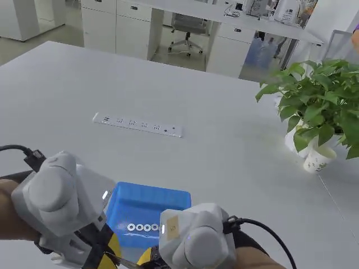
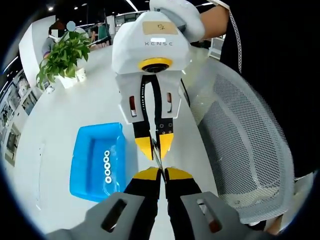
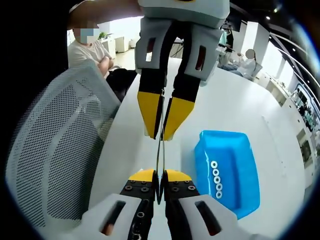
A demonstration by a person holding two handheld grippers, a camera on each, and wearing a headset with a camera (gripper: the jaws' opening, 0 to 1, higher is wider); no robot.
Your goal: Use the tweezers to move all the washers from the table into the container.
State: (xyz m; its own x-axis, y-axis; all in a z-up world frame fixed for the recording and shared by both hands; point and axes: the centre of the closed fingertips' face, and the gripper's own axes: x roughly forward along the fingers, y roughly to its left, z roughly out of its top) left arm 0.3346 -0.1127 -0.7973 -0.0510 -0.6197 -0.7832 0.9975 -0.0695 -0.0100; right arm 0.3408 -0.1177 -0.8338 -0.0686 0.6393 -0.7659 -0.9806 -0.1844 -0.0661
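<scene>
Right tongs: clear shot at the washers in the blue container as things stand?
Probably not yet. The right tongs are shut on the tweezers, and the left tongs grip the same tweezers nose to nose. The washers sit in the blue container beside them, with nothing lying between.

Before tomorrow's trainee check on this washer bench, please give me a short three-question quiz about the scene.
1. True or false: the washers lie in a row inside the blue container.
2. What do the left gripper and the right gripper both clamp?
3. Which lies on the table beyond the container in the head view? A) power strip B) keyboard C) laptop
Key: 1 true; 2 the tweezers; 3 A.
</scene>
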